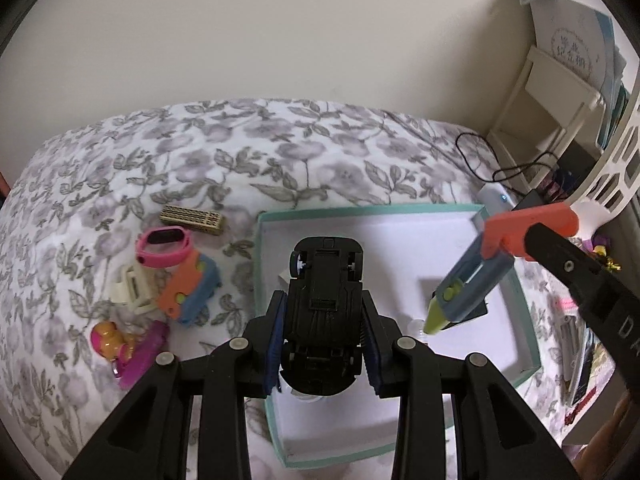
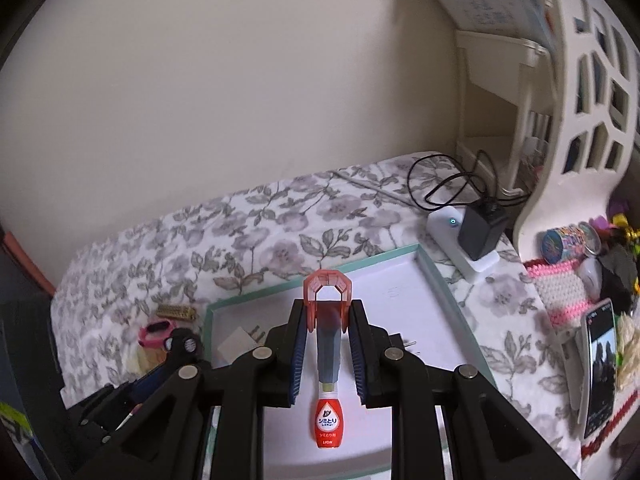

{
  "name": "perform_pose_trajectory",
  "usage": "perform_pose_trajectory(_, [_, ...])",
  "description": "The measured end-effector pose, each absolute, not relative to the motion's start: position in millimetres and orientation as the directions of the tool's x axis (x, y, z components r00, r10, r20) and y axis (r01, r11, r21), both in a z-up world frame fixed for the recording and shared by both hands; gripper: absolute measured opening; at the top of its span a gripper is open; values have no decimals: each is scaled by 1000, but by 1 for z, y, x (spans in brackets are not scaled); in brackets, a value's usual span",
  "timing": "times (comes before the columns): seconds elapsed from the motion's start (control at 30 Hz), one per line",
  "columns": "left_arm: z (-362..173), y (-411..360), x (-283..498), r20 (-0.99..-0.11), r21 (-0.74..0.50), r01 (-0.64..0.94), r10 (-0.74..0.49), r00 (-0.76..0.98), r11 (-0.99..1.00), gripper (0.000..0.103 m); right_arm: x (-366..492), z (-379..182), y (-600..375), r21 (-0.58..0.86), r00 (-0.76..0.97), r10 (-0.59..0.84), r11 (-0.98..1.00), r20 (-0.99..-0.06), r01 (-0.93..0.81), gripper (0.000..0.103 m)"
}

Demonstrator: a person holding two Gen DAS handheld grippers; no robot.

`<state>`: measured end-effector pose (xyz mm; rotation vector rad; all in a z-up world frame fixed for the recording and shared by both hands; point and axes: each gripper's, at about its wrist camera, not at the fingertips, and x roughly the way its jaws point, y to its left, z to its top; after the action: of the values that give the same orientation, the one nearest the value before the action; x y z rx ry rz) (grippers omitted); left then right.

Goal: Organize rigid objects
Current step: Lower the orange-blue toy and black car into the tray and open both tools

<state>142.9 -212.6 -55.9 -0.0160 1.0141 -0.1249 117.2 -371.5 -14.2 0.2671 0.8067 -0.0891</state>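
My left gripper is shut on a black toy car, underside up, held over the white tray with a teal rim. My right gripper is shut on an orange-and-grey utility knife; the knife also shows in the left wrist view, tilted over the tray's right side. A small red-labelled bottle lies in the tray below the knife. A white plug adapter lies in the tray at left.
On the floral bedspread left of the tray lie a pink watch, an orange-blue toy, a gold bar, a cream piece and a pink-purple toy. A white charger, phone and white shelf stand right.
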Motion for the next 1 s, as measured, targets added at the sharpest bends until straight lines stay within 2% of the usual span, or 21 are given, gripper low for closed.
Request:
perform_pose_trajectory(0.3, [-98, -220, 158, -880, -84, 101, -121, 459, 991, 36, 135, -54, -365, 169, 616, 29, 971, -787, 170, 22])
perform_pose_trajectory(0.7, [-124, -231, 164, -907, -37, 134, -90, 412, 990, 36, 147, -92, -352, 110, 535, 21, 985, -845, 135, 22])
perform_pose_trajectory(0.83, [-126, -236, 164, -909, -1, 163, -69, 412, 987, 36, 147, -104, -358, 152, 503, 52, 975, -863, 161, 23])
perform_pose_trajectory(1.0, [-125, -236, 164, -915, -24, 167, -89, 393, 986, 39, 145, -107, -366, 181, 493, 61, 963, -868, 199, 23])
